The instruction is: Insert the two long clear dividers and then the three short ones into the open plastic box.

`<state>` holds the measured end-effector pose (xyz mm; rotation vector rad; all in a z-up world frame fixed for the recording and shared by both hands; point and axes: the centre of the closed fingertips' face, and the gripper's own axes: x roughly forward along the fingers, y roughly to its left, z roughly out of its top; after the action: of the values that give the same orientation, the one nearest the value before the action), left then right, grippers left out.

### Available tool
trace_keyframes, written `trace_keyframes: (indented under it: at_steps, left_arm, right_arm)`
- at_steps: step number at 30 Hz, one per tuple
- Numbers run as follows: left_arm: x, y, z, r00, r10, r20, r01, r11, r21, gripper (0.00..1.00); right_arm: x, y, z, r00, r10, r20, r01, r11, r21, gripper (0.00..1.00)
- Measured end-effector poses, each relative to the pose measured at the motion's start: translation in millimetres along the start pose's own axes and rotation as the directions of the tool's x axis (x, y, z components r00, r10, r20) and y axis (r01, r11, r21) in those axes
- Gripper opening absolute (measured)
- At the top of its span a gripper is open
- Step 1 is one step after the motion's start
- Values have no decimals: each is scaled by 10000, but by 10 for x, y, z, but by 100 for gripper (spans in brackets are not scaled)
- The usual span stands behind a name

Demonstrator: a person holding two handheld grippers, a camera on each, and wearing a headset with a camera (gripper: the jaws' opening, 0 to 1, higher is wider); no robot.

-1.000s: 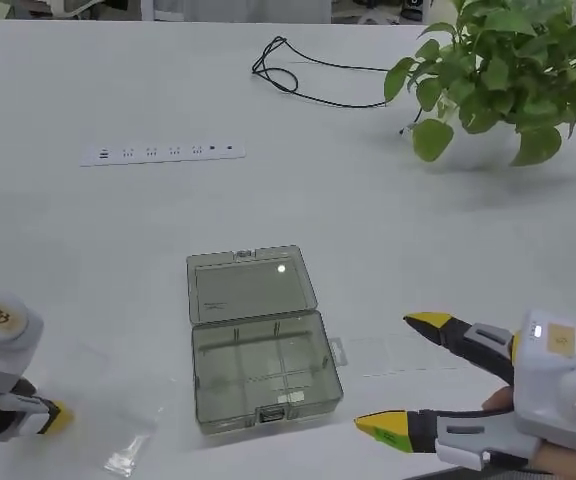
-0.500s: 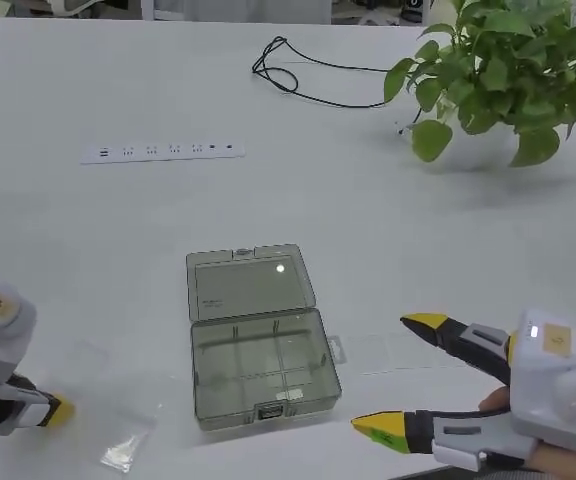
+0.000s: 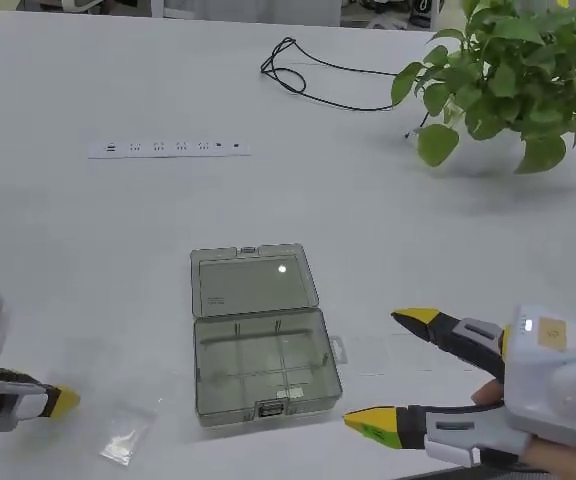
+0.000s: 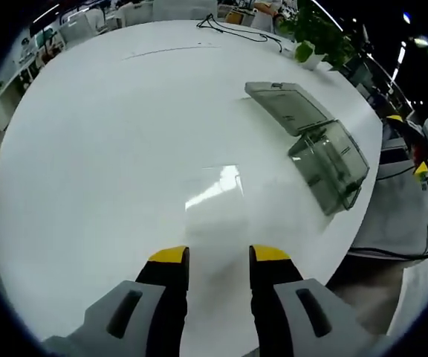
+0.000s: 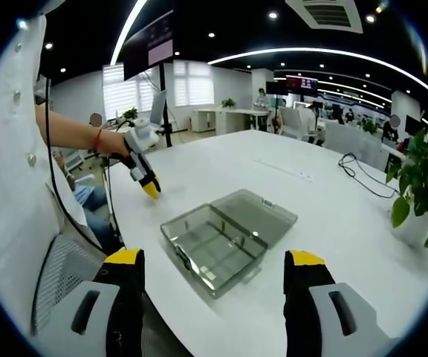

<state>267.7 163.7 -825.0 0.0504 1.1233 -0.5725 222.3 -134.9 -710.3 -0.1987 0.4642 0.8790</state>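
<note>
On the white tabletop (image 3: 368, 200) the open plastic box (image 3: 266, 370) stays put. The right claw (image 3: 390, 370), spread wide, has edged closer from 3 o'clock; the left claw (image 3: 60, 402) is narrowly parted.

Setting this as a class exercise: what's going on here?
A person works two handheld grippers at a white table. An open plastic box sits between them, lid folded back. The left gripper, slightly open, faces a clear divider lying flat. The right gripper, wide open and empty, is beside the box.
</note>
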Motion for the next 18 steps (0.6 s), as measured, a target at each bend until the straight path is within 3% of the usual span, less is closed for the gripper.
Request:
trace_keyframes:
  at_steps: [4, 9, 13, 18]
  left_arm:
    - [-95, -96, 78, 9977, -260, 633, 280, 9992, -300, 30]
    - [-211, -270, 231, 9850, -726, 1566, 828, 9948, -592, 30]
    - [-318, -470, 394, 9633, -1200, 2401, 1395, 9880, -661, 30]
    - [-455, -801, 640, 9192, -1954, 3419, 2260, 9728, -515, 30]
  right_arm:
    - [45, 51, 96, 9998, 197, 44, -197, 9998, -20, 73]
    - [109, 106, 249, 9993, 288, 243, -280, 9992, -295, 72]
    - [146, 137, 400, 9982, 389, 447, -380, 9990, -225, 69]
    - [194, 157, 646, 9945, 288, 1003, -302, 9995, 127, 64]
